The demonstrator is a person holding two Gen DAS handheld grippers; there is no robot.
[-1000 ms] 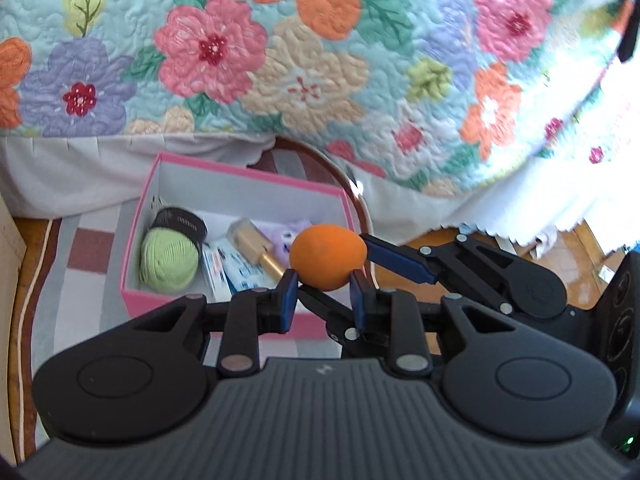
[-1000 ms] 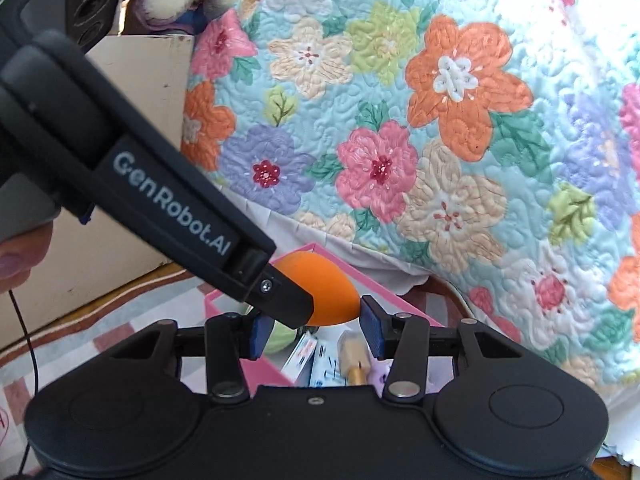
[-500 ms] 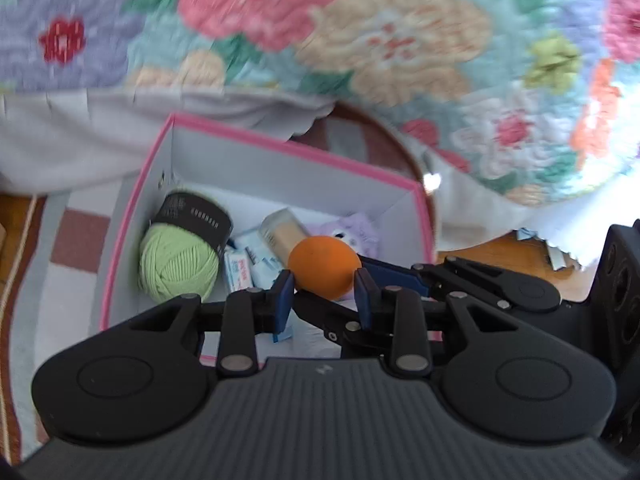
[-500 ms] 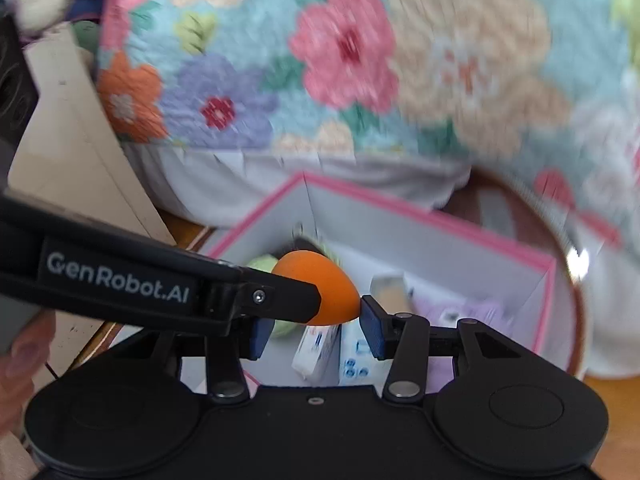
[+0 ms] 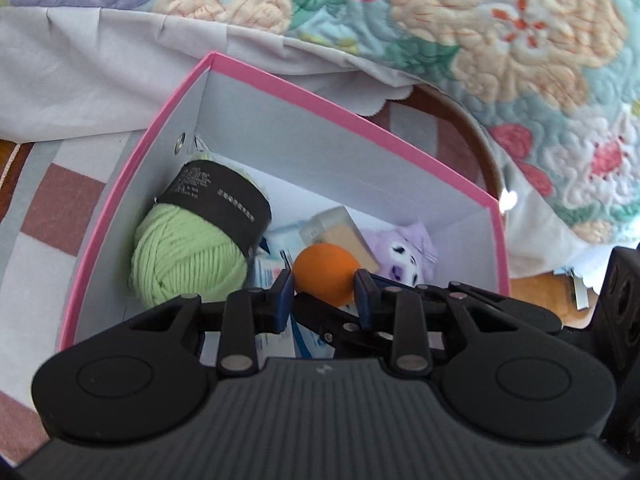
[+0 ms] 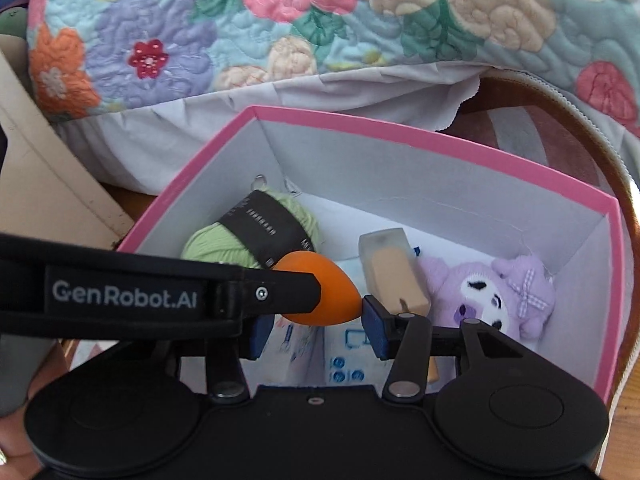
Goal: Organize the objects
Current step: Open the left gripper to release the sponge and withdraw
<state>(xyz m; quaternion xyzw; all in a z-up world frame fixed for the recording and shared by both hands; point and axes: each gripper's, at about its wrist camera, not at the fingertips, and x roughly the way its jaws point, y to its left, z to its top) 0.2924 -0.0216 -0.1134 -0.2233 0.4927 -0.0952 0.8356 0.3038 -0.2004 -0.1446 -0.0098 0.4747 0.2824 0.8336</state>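
Note:
An orange egg-shaped sponge [image 5: 325, 274] sits between the blue pads of my left gripper [image 5: 323, 294], which is shut on it just above the contents of the pink box [image 5: 320, 102]. In the right wrist view the same sponge [image 6: 332, 300] is gripped by the left gripper's finger [image 6: 288, 294], which crosses from the left. My right gripper [image 6: 318, 332] straddles the sponge with its jaws opening. Only the sponge's pointed tip is close to one pad. The right gripper's fingers [image 5: 500, 306] reach in under the left ones.
Inside the box [image 6: 440, 140] lie a green yarn ball [image 6: 212, 244], a beige capped bottle [image 6: 394, 272], a purple plush toy [image 6: 504, 292] and white-blue packets [image 6: 344, 360]. A floral quilt [image 6: 280, 40] hangs behind. A beige board [image 6: 48, 168] stands on the left.
Both grippers have come down towards the box, which now fills the views. The sponge has gone from above the rim to low among the contents. The right jaws stand slightly wider.

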